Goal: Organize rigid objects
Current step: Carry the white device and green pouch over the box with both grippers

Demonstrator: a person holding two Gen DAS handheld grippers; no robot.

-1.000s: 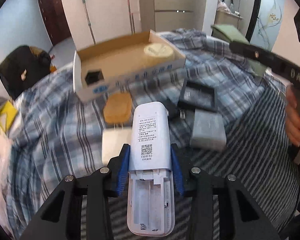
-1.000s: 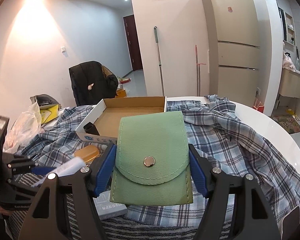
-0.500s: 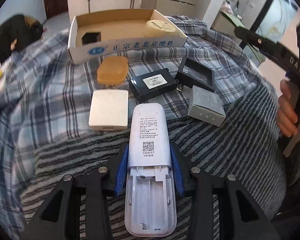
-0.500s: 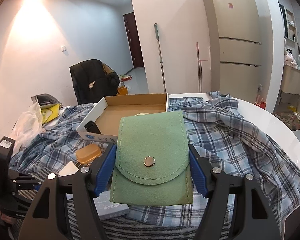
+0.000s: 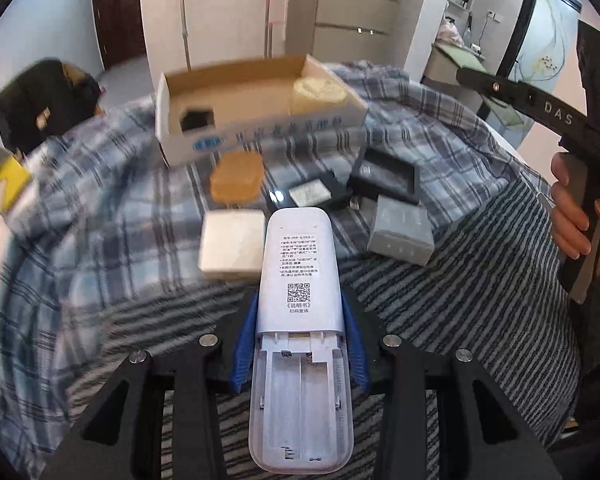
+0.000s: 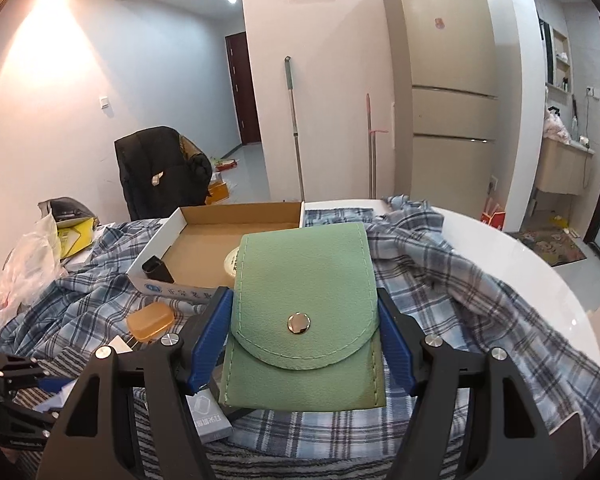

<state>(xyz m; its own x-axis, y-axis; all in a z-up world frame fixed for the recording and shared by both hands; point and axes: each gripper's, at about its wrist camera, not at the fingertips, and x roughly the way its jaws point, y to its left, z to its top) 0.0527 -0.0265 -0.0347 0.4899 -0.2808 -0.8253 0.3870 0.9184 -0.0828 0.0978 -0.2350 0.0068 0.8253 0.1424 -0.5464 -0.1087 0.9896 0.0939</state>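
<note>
Nearest in the left wrist view, the left gripper (image 5: 300,340) is clamped on a white remote (image 5: 300,312), its blue pads pressing the two long sides; the remote lies back-up with the battery bay open (cover missing), and its long axis runs straight out along the fingers toward 12 o'clock. Just past its tip sit a white square box (image 5: 231,245) at 11 o'clock, a grey box (image 5: 402,232) at 1 o'clock, then an amber soap-like block (image 5: 236,178) and two black cases (image 5: 384,174), all on the plaid cloth (image 5: 100,208); farther on, at 12 o'clock, stands the open cardboard box (image 5: 256,136), already holding a small black item and a round cream lid.

In the right wrist view, the right gripper (image 6: 305,344) grips a green snap pouch (image 6: 306,320) by its side edges, flap toward the camera; the cardboard box lies beyond it at 11 o'clock.

Judging by both views, the remote's axis points straight at the box, so the left hand looks better lined up for the drop; which hand is nearer I cannot tell.
</note>
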